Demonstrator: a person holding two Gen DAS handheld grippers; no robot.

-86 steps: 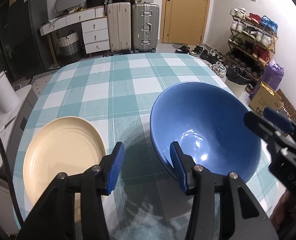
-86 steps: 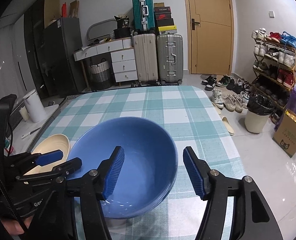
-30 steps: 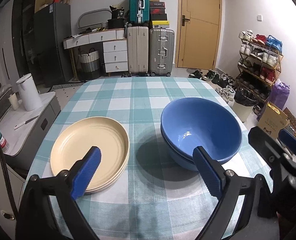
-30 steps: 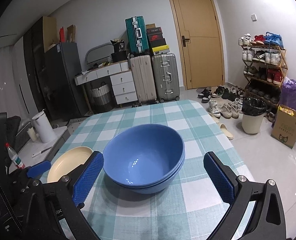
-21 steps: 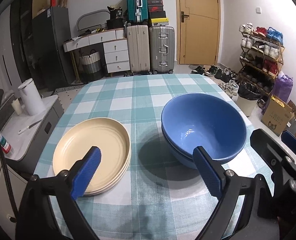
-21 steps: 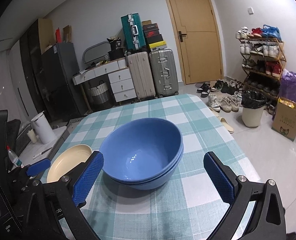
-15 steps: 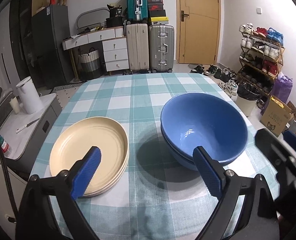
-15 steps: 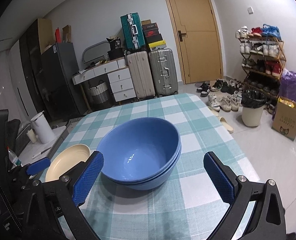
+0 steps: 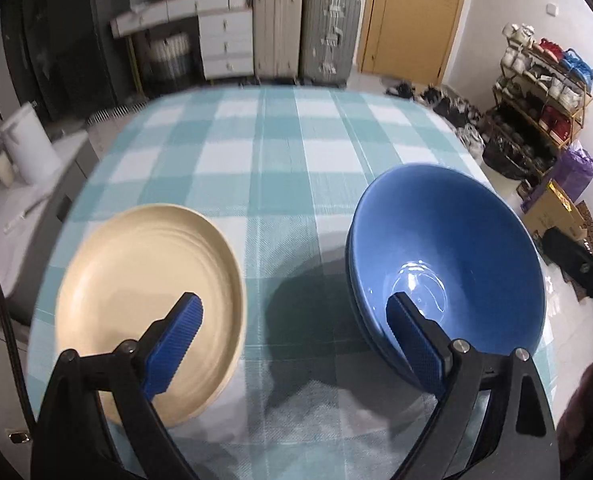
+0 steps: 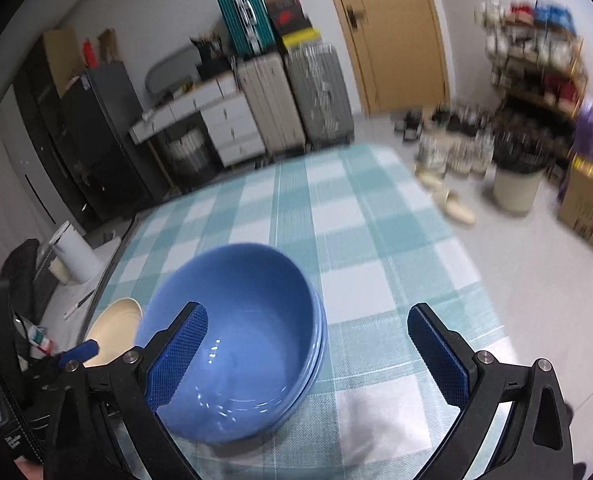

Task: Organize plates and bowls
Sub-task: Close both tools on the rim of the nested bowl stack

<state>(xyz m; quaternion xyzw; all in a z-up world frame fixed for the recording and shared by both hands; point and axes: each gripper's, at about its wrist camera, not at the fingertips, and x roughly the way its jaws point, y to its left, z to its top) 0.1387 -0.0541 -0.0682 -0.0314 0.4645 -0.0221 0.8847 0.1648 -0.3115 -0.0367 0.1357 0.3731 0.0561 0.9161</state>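
Both tongs [image 9: 294,338] [image 10: 306,354] have dipped closer, wide open, empty.

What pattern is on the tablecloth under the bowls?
The tablecloth is a teal-and-white check, clearest in the left wrist view.

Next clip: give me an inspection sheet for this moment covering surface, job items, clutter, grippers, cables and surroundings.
Surface: table under a teal-and-white checked cloth.
Job's things: blue bowls nested, at least two; cream plates beside them, apart; plate count unclear.
Clutter: nothing seen on the table.
Grippers: left gripper open, empty; right gripper open, empty.
Cables: black cable at the left edge.
Surroundings: suitcases, door, shoe rack, white kettle.
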